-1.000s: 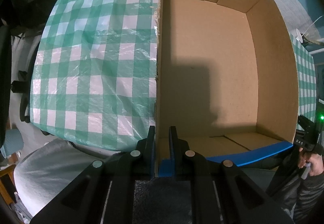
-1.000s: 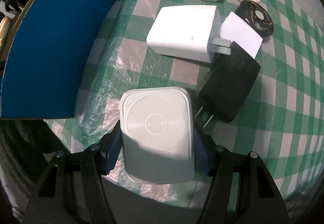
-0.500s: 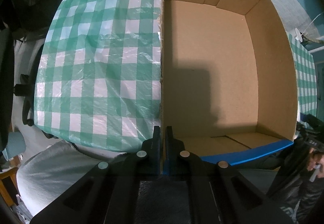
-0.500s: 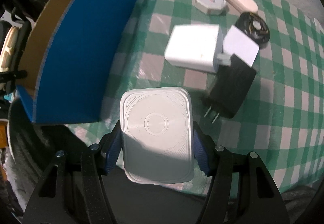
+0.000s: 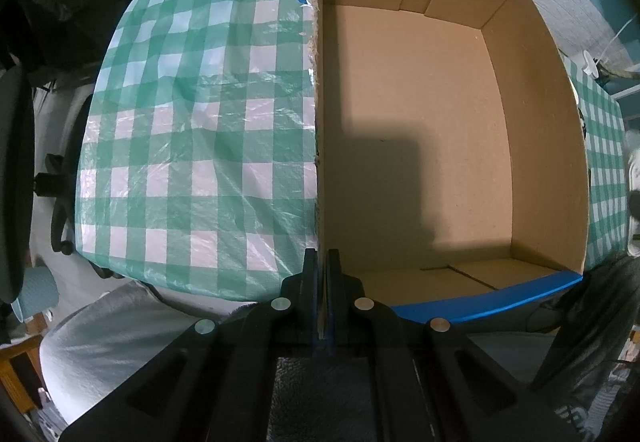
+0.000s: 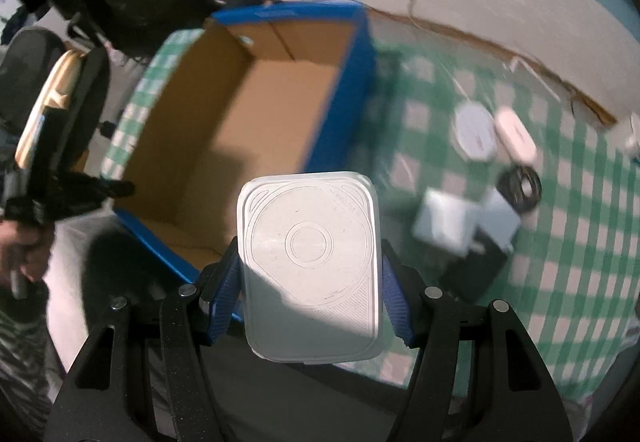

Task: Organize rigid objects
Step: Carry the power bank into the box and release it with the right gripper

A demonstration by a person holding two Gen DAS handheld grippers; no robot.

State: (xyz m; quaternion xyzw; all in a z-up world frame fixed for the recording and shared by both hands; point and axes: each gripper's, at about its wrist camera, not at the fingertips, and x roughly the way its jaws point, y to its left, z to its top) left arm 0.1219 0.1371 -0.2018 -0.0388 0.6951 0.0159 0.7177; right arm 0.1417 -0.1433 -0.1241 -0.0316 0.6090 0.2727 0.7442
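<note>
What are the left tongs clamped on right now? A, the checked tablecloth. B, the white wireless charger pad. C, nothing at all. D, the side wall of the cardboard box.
D: the left tongs are shut on the side wall of the cardboard box, one finger on each face of the wall.

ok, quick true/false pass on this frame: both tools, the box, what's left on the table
1. The left tool is clamped on the cardboard box wall. True.
2. The box holds two chargers. False: nothing lies on the part of its floor in view.
3. The right tool holds a white wireless charger pad. True.
4. The pad already rests inside the box. False: it is held in the air, just outside the near corner.
5. A black charger lies on the checkered tablecloth. True.
</note>
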